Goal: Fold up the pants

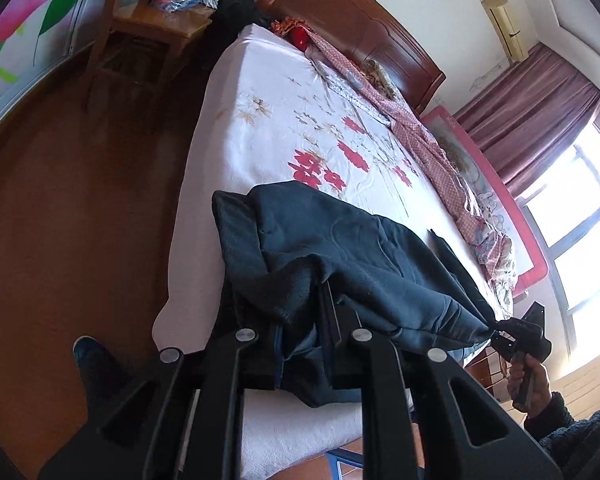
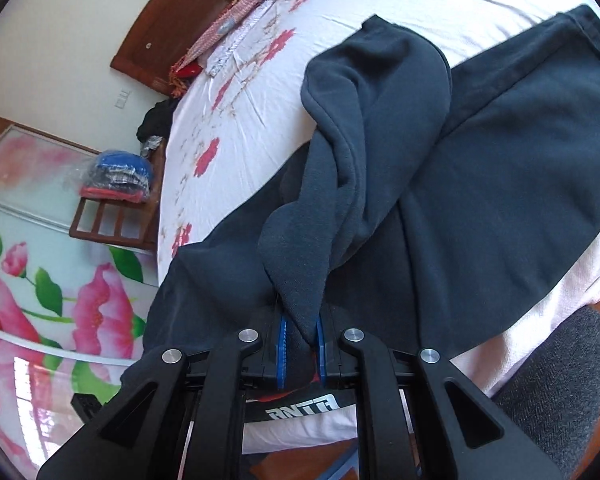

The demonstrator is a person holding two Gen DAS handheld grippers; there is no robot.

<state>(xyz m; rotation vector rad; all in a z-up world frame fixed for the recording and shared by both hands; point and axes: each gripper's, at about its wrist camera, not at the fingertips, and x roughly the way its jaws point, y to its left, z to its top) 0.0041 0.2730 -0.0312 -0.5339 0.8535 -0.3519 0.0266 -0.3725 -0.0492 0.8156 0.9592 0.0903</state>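
While both tongs [image 1: 300,344] [image 2: 302,344] pinch them, one pants [image 2: 480,184] drape one bed [image 1: 268,128].

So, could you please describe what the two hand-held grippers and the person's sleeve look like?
Both are matte black linkage frames with round silver pivot pins. The right hand-held gripper has blue ribbed finger pads; the left hand-held gripper looks all black. The right hand emerges from a fuzzy dark blue-grey sleeve.
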